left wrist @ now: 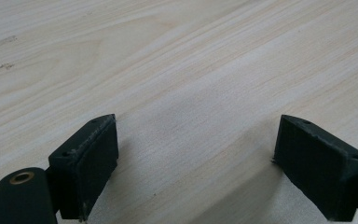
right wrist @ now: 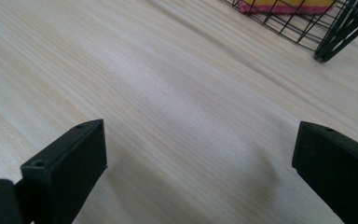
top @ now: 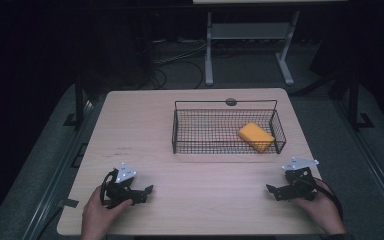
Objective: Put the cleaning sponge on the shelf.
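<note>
A black wire basket [top: 180,131] stands on the far middle of the light wooden table [top: 145,130], and a yellow sponge [top: 256,136] lies in its right end. My left gripper [top: 147,194] rests near the front left of the table, held by a hand, open with nothing between its jaws [left wrist: 196,154]. At the front right my right gripper [top: 274,192] is also open and empty [right wrist: 200,163]. In the right gripper view the basket's corner [right wrist: 335,42] and the sponge's edge [right wrist: 284,5] show at the top right.
A white table frame [top: 209,50] and cables [top: 180,60] stand on the dark floor beyond the table. A round grommet [top: 231,102] sits at the table's far edge. Bare wood lies between both grippers and in front of the basket.
</note>
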`<state>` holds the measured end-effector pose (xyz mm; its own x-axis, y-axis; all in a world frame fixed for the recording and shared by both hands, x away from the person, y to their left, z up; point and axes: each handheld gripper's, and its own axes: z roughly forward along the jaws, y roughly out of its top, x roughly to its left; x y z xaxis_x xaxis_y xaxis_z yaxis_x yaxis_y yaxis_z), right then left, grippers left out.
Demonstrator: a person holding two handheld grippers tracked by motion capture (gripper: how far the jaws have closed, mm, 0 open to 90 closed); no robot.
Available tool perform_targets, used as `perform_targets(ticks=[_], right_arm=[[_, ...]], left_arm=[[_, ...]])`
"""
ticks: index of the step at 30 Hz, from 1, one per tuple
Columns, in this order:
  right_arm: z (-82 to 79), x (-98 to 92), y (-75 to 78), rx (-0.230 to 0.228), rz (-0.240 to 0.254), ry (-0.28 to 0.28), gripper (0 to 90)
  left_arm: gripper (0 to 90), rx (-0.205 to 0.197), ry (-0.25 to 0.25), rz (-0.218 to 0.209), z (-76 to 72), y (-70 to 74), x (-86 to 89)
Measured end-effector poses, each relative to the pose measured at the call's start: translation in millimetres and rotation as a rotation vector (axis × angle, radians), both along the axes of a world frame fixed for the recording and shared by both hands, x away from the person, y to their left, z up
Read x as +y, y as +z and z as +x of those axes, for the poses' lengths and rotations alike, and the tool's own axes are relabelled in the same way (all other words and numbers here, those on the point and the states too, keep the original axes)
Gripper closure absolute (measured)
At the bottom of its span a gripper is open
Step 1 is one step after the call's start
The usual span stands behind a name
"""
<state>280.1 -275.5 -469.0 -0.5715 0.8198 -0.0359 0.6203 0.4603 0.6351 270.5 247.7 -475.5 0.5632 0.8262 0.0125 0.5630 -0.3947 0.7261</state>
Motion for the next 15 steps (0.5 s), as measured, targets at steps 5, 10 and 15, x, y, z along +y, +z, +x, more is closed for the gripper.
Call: perform_targets(ticks=[5,10,15], right_arm=[[-2.5,-0.3,-5.1,-0.013,0.006,0.005,2.7],[-3.8,-3.2,-9.3,-0.015,0.064,-0.002,2.7],[-4.7,-7.4,-13.7,-0.031,0.103,-0.003,2.0]], left_arm=[[12.7,0.0,0.0,0.001,0.0,0.0,0.0],[12.7,0.0,0.0,0.0,0.0,0.0,0.1],[12.7,0.0,0.0,0.0,0.0,0.0,0.1]])
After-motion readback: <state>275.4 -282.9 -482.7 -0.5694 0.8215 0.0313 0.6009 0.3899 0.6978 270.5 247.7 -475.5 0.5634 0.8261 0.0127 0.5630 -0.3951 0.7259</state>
